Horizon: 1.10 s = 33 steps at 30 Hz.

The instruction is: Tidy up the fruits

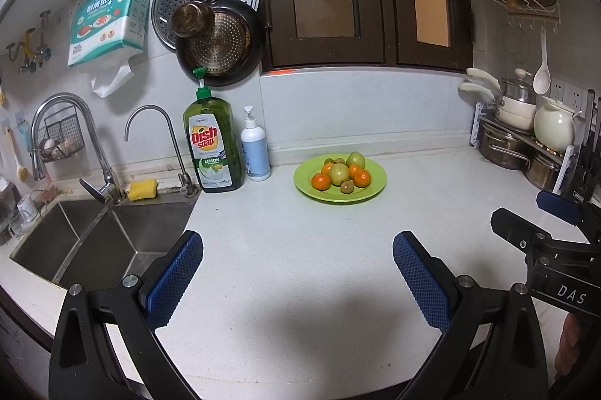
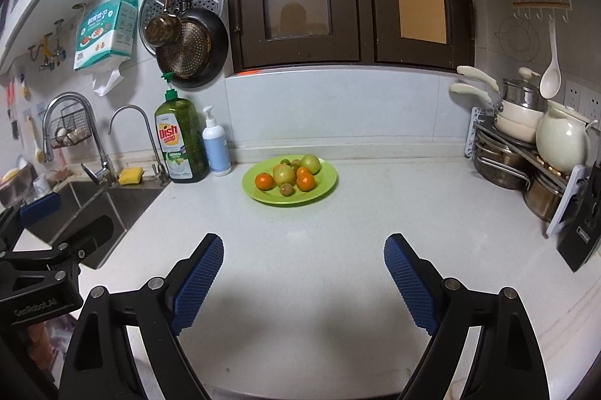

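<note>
Left gripper point(image 1: 296, 266) is held level above the near counter, black arms spread wide, blue diamond-textured rubber pads point(image 1: 173, 281) facing inward, nothing between them. Right gripper point(image 2: 303, 268) is alongside in the same pose, equally wide and holding nothing (each unit shows at the edge of the other's view). The round, shallow lime-green plate point(image 1: 375, 184) sits far centre on the speckled white stone countertop point(image 1: 300, 249), well apart from both grippers. It holds glossy orange mandarins point(image 1: 321, 181), smooth yellow-green round fruits point(image 1: 340, 174) and small brownish-green fruits point(image 1: 346, 188), clustered and touching. The green dish-soap bottle point(image 1: 214, 144) stands left of the plate.
</note>
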Each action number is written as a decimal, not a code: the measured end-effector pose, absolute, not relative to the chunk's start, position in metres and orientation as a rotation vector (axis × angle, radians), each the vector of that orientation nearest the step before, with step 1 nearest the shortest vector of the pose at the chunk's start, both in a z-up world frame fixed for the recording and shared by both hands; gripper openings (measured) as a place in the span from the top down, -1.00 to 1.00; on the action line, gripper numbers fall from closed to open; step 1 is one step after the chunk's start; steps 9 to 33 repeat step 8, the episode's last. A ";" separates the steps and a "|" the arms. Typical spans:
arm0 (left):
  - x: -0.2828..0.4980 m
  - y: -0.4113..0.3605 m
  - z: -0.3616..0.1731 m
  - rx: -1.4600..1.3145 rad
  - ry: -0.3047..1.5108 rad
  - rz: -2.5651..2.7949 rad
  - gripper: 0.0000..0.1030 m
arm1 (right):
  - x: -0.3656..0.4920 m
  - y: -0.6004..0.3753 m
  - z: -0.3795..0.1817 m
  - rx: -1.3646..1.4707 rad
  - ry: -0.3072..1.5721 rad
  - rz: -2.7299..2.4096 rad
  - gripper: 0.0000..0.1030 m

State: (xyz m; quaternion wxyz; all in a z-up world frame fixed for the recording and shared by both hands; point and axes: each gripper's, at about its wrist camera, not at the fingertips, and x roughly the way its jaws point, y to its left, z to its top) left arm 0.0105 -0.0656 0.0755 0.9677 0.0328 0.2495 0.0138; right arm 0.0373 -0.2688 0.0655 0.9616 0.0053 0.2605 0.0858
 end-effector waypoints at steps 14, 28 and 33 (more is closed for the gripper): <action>0.009 -0.067 0.074 0.059 0.509 0.027 -1.00 | 0.037 -0.271 0.063 0.010 0.533 0.175 -0.71; 0.009 -0.067 0.074 0.059 0.509 0.027 -1.00 | 0.037 -0.271 0.063 0.010 0.533 0.175 -0.71; 0.009 -0.067 0.074 0.059 0.509 0.027 -1.00 | 0.037 -0.271 0.063 0.010 0.533 0.175 -0.71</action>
